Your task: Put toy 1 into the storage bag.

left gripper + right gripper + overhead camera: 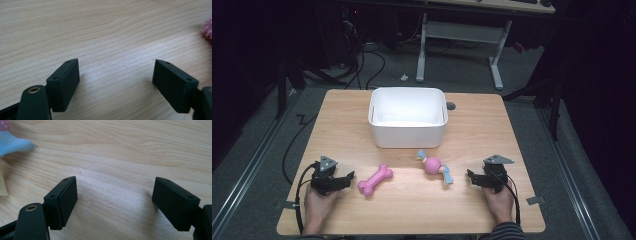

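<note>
Cut off at the left gripper view's 3 o'clock edge: pink knobbly rubber bone toy (375,180), long axis 2-to-8 o'clock, mid-counter (412,210). At 3 o'clock from it, pink ball toy with blue rope ends (435,166). Left gripper (346,178) and right gripper (471,176): jaws spread, empty, bare wood between.

A storage bin (407,124) is set on the table (492,120) midway along its far edge. Nearer the front edge, a bone-shaped chew toy (375,180) is placed left of centre and a ball-and-rope toy (435,166) just right of it. The left gripper (346,179) is flanked leftward, the right gripper (472,176) rightward, both resting near the front corners.
</note>
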The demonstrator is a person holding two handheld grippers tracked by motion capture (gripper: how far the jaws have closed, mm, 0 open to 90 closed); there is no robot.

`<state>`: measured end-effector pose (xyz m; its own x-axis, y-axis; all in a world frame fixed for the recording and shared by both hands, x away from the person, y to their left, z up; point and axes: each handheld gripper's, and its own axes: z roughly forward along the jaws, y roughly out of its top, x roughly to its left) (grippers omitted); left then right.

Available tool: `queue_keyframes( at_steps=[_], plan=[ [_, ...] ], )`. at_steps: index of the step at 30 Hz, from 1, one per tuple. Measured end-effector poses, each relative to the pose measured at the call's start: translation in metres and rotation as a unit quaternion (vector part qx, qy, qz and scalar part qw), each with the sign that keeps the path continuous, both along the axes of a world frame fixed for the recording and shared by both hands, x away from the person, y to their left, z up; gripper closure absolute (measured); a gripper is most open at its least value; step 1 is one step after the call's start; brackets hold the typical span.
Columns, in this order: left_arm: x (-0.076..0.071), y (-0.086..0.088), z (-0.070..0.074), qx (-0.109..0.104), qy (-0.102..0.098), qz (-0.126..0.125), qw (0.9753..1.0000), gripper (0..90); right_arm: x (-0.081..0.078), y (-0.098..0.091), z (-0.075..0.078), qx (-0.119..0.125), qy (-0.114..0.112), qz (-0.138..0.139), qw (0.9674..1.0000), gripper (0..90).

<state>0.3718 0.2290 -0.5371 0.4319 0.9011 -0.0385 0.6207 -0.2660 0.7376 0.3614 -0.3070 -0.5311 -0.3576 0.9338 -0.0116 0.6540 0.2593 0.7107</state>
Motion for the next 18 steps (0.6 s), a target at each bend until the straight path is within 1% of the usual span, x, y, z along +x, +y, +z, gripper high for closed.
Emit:
queue_keyframes(
  at_steps=[2,3,5,6,9,11,12,13,14,15,16,17,18],
  plan=[
    [0.001,0.0,0.0,0.003,0.003,0.0,1.0,16.8,0.0,0.0,0.0,0.0,-0.001,-0.001,1.0,21.3],
    [0.001,0.0,0.0,0.003,0.003,0.0,1.0,16.8,0.0,0.0,0.0,0.0,-0.001,-0.001,1.0,21.3],
    [0.001,0.001,0.001,-0.001,0.006,0.001,1.0,16.7,0.0,0.0,0.0,0.0,-0.001,-0.002,1.0,21.4],
    [0.001,0.003,0.001,-0.008,0.007,0.003,0.9999,16.5,0.0,0.0,0.0,0.0,-0.001,-0.002,1.0,21.5],
    [0.0,0.006,0.003,-0.019,0.004,0.005,0.9998,16.4,0.0,0.0,0.0,-0.001,-0.001,-0.001,1.0,21.5],
    [0.0,0.007,0.003,-0.021,0.004,0.005,0.9998,16.6,0.0,-0.001,0.0,-0.001,-0.002,0.0,1.0,21.6],
    [-0.001,0.008,0.006,-0.029,0.0,0.005,0.9996,16.7,0.0,-0.001,0.0,-0.001,-0.001,-0.001,1.0,21.6],
    [-0.001,0.008,0.006,-0.029,0.0,0.005,0.9996,16.8,0.0,-0.001,0.0,-0.001,-0.001,-0.001,1.0,21.6],
    [-0.003,0.009,0.01,-0.04,-0.002,0.003,0.9992,17.0,0.0,0.0,0.0,0.0,-0.001,-0.001,1.0,21.6],
    [-0.003,0.009,0.01,-0.04,-0.002,0.003,0.9992,17.1,0.0,0.0,0.0,0.0,-0.001,-0.001,1.0,21.6],
    [-0.004,0.008,0.014,-0.043,-0.007,-0.001,0.999,17.1,0.0,-0.001,0.0,-0.001,-0.002,0.0,1.0,21.6],
    [-0.004,0.008,0.014,-0.043,-0.007,-0.001,0.999,17.1,0.0,-0.001,0.0,-0.001,-0.001,0.0,1.0,21.6],
    [-0.006,0.006,0.019,-0.044,-0.011,-0.006,0.999,17.2,0.0,-0.001,0.0,-0.001,-0.002,-0.001,1.0,21.6]
  ],
)
